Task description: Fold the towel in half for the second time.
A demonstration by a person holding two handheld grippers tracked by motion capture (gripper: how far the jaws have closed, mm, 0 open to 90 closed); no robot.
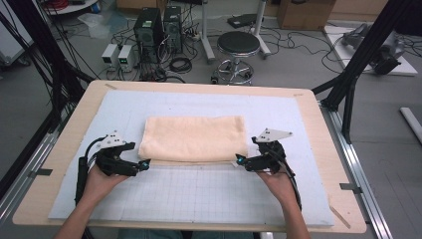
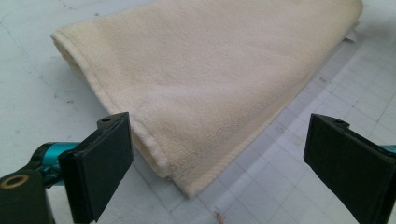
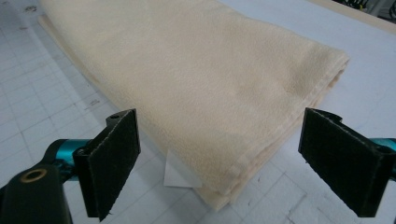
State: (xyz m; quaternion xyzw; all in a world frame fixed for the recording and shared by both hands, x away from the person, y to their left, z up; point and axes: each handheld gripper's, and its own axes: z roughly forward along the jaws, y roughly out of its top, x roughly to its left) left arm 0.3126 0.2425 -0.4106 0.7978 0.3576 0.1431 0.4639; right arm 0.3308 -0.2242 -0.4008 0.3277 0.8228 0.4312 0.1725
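Observation:
A cream towel (image 1: 194, 138), folded into a long rectangle, lies flat on the white gridded mat (image 1: 199, 194). My left gripper (image 1: 145, 165) is open at the towel's near left corner (image 2: 187, 186), which lies between the wide jaws without touching the pads (image 2: 100, 163). At the near right corner (image 3: 219, 198) my right gripper (image 1: 240, 160) stands open too, its pads (image 3: 114, 158) clear of the cloth. A small white label (image 3: 175, 175) sticks out under that corner. A hand holds each gripper from the near side.
The mat covers a wooden table (image 1: 64, 149). Black frame posts (image 1: 358, 64) stand at the table's far right and far left. Beyond the far edge are a round stool (image 1: 238, 47), computer towers (image 1: 149, 30) and cables on the floor.

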